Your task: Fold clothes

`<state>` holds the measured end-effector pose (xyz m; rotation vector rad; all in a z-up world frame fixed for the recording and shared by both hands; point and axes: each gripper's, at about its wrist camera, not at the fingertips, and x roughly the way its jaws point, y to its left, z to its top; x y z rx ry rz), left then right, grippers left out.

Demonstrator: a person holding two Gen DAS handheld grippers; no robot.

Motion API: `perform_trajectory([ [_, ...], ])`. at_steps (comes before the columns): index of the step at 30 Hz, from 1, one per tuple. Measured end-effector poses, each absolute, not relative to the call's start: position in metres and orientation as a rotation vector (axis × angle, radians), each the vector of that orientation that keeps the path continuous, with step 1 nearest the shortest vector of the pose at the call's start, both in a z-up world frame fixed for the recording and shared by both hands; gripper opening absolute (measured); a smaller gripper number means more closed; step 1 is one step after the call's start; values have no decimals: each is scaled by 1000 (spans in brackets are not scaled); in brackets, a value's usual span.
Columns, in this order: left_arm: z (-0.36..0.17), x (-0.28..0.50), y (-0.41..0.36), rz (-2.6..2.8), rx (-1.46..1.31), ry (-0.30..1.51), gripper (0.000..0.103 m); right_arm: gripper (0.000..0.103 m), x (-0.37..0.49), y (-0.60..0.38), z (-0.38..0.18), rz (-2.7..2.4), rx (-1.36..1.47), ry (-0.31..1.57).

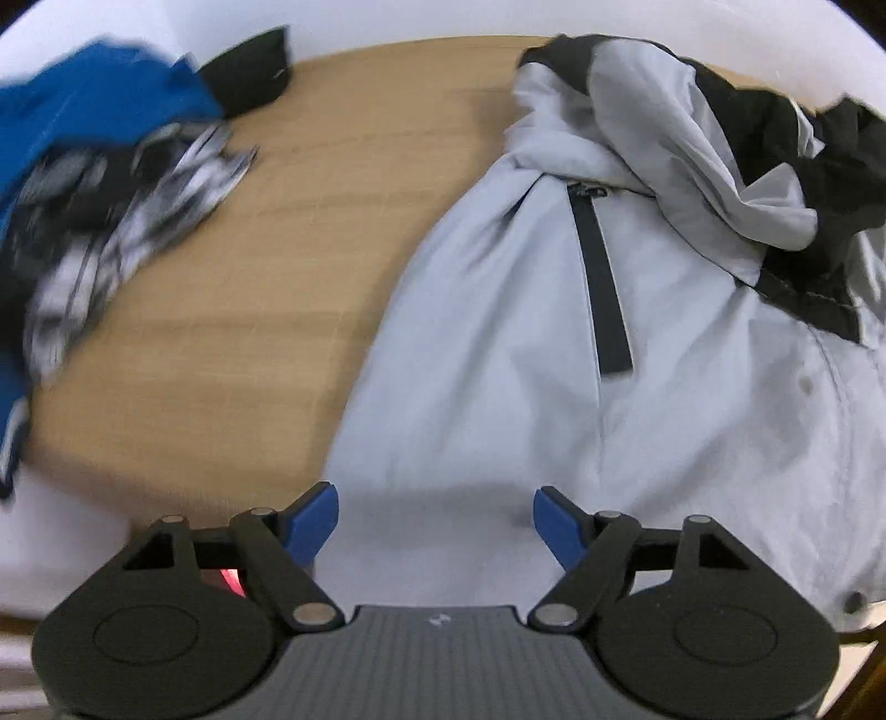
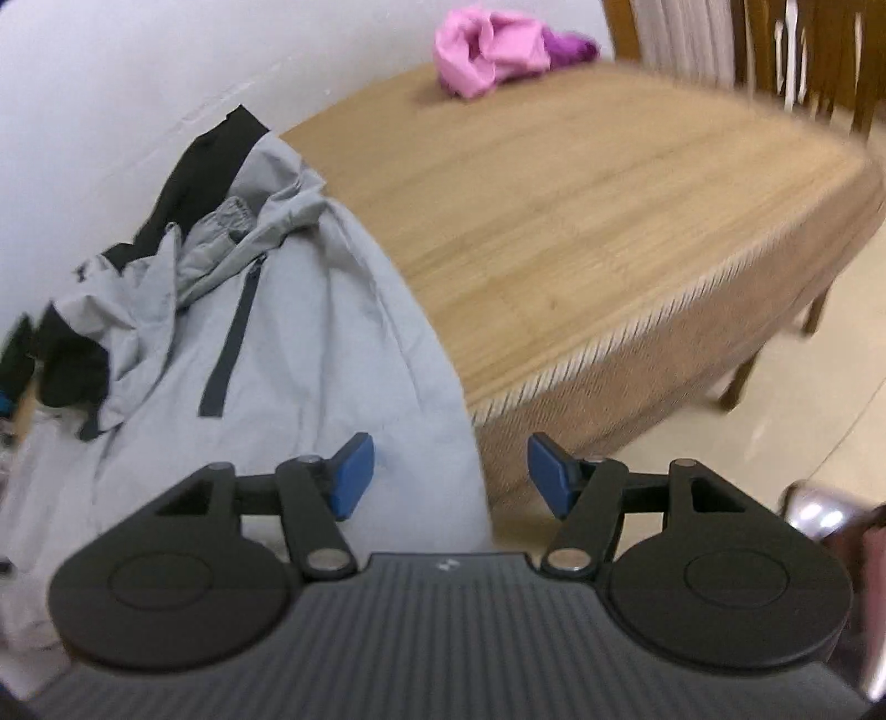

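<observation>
A light grey jacket (image 1: pixel 526 332) with black trim and a dark zip strip lies spread on the wooden table (image 1: pixel 288 232), hood bunched at the far end. My left gripper (image 1: pixel 436 523) hovers open over the jacket's near hem, nothing between its blue pads. In the right wrist view the same jacket (image 2: pixel 288 354) fills the left half, draping over the table's near edge. My right gripper (image 2: pixel 449 476) is open above the jacket's right edge, holding nothing.
A heap of blue, black and checked clothes (image 1: pixel 94 183) sits at the table's left. A pink garment (image 2: pixel 487 47) lies at the far end of the table (image 2: pixel 581 221). Wooden chairs (image 2: pixel 775 55) stand behind it, pale floor to the right.
</observation>
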<state>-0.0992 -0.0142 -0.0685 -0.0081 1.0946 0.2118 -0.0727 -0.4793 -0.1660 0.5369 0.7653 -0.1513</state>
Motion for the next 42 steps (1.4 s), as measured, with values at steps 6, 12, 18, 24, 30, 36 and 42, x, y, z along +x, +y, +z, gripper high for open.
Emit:
perform_trajectory([
  [6, -58, -111, -95, -25, 138, 1015, 80, 77, -68, -478, -176, -49, 586, 775],
  [12, -58, -122, -214, -388, 345, 906, 80, 76, -67, -480, -180, -3, 624, 788],
  [18, -77, -165, -312, -649, 613, 707, 80, 6, -73, -481, -163, 78, 662, 759],
  [24, -76, -200, -389, -655, 706, 381, 86, 6, -62, -456, -90, 278, 624, 690],
  [30, -59, -177, -400, -454, 664, 310, 84, 6, -36, -419, -37, 424, 540, 704],
  [36, -42, -119, -349, -505, 411, 523, 16, 7, -8, -397, -26, 544, 491, 764],
  [42, -8, -102, -305, -527, 204, 566, 12, 60, 11, -409, -1, 549, 383, 653],
])
